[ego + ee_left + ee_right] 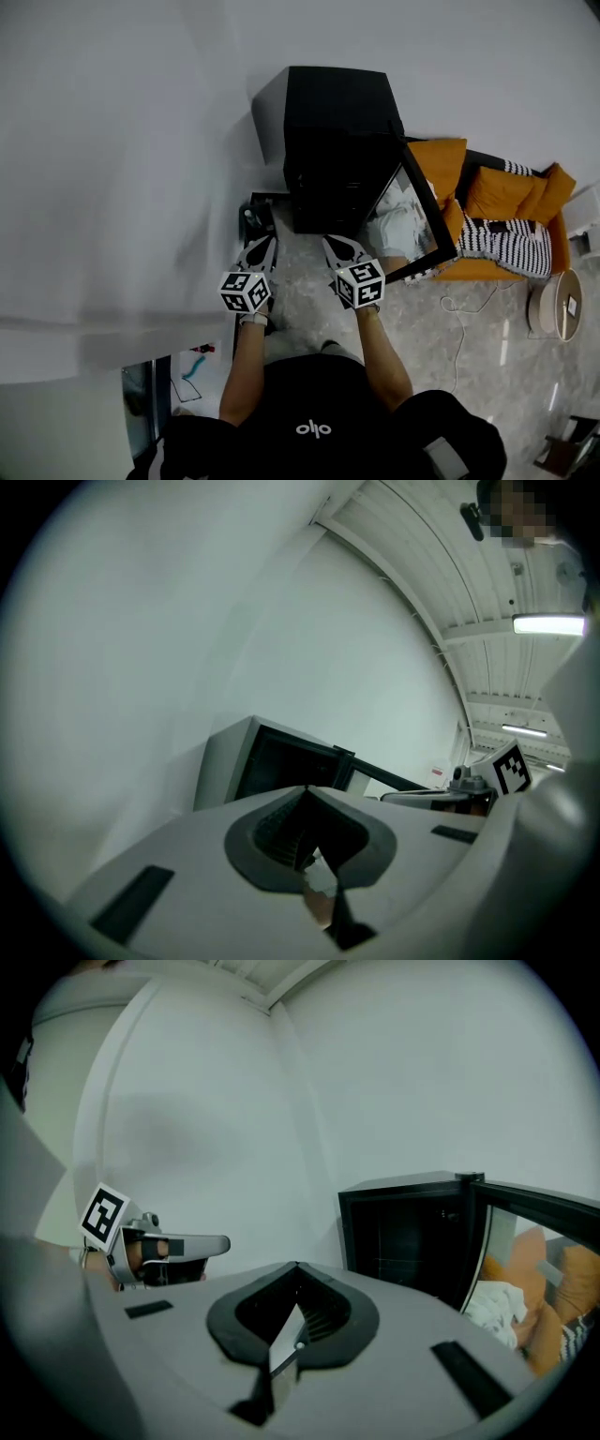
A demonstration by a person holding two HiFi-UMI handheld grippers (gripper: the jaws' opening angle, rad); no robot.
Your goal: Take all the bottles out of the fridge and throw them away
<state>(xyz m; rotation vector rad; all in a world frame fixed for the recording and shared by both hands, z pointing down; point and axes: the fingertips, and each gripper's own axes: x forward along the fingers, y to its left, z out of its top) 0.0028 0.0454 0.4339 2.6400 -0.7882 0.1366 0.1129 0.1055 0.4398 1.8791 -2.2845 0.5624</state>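
Seen from the head view, the black fridge [333, 141] stands in the upper middle of the frame against the white wall [112, 141]. Its glass door [419, 204] is swung open toward the right. The inside is dark in every view, so whether any bottles stand in it cannot be told. The left gripper [265, 244] and the right gripper [334, 244] are held side by side in the centre of the frame. They are just below the fridge in the picture, point toward it and are apart from each other. Each gripper's own view shows its jaws closed tip to tip with nothing between them. The right gripper view has the open fridge at the right of the frame and the left gripper at the left edge, in front of the bare wall. To the right of the fridge door in the head view sits an orange sofa [487, 192] with a black-and-white striped cloth [511, 244] on it. A round low table [558, 305] stands at the right edge. A thin cable [459, 314] lies on the pale floor [469, 375] below the sofa.
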